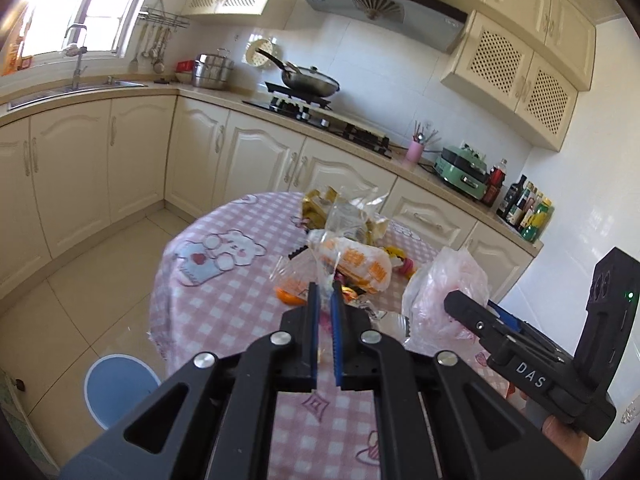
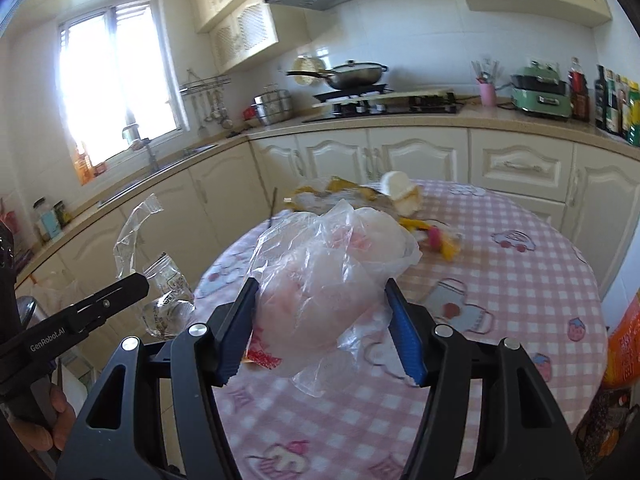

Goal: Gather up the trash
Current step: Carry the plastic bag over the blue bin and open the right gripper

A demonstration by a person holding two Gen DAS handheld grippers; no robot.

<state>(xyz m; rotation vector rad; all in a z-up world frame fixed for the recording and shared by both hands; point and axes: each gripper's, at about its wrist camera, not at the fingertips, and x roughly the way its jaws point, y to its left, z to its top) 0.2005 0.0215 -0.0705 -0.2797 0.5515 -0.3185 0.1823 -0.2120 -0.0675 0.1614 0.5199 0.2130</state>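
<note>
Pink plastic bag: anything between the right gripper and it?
Nothing visible. In the right wrist view the right gripper is open, its fingers flanking the pink plastic bag on the table, no object between. The other wrappers lie beyond the bag.

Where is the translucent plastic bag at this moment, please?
The translucent plastic bag sits on the pink checked tablecloth, in the right wrist view between the open fingers of the right tool. In the left wrist view it lies right of the orange-printed wrapper.
</note>
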